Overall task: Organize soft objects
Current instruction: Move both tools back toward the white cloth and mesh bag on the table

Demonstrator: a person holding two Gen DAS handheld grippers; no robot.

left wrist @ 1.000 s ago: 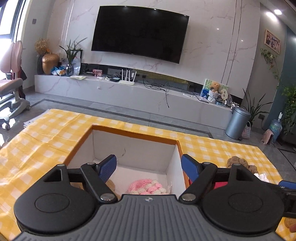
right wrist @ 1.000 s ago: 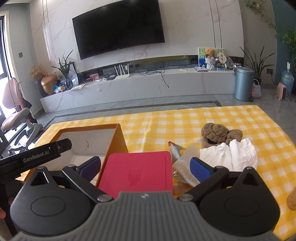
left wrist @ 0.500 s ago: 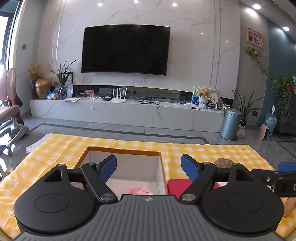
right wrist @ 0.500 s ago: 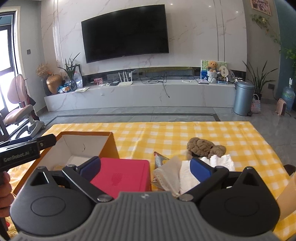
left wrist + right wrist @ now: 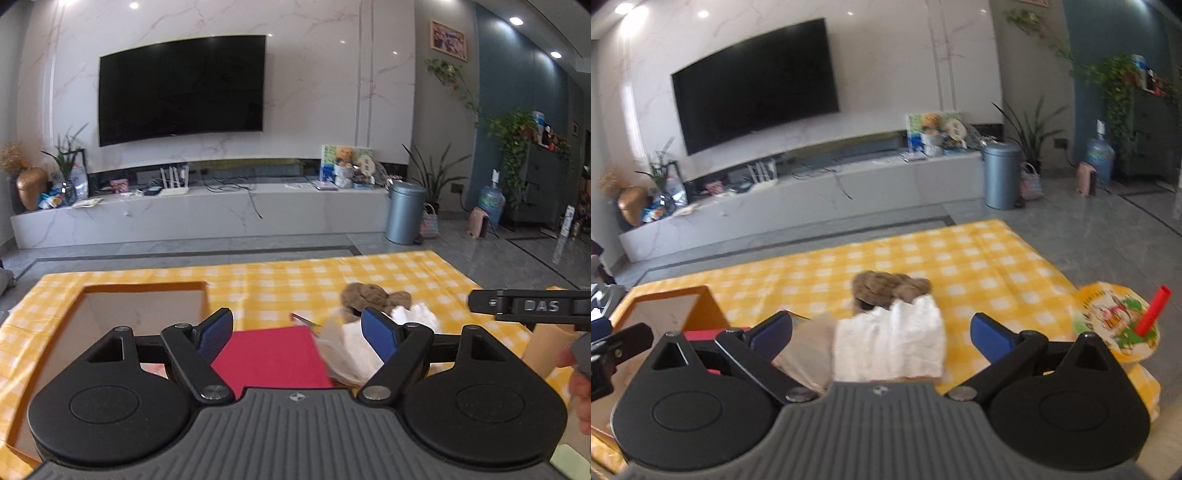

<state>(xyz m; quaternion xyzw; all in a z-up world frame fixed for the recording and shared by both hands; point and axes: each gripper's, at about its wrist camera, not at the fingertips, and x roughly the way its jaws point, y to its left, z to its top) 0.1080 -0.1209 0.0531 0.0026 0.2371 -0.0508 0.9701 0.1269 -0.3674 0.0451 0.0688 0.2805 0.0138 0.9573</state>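
On a yellow checked cloth (image 5: pixel 280 280) lie a brown plush toy (image 5: pixel 373 295), a white crumpled cloth (image 5: pixel 890 339) and a beige bag (image 5: pixel 809 354). An open cardboard box (image 5: pixel 144 306) stands at the left, with a red flat item (image 5: pixel 269 354) beside it. My left gripper (image 5: pixel 297 332) is open and empty above the red item. My right gripper (image 5: pixel 881 332) is open and empty, with the white cloth (image 5: pixel 413 314) showing between its fingers. The plush toy (image 5: pixel 886 290) lies just beyond that cloth.
A sealed drink cup with a red straw (image 5: pixel 1115 321) stands at the right edge of the cloth. Beyond the table are a TV wall, a low marble console (image 5: pixel 207 214) and a grey bin (image 5: pixel 404 212). The right gripper's body (image 5: pixel 532 304) shows at the right.
Both grippers have swung right. The left now looks over the red item instead of into the box. The right now centres on the white cloth, and the cup has come into view.
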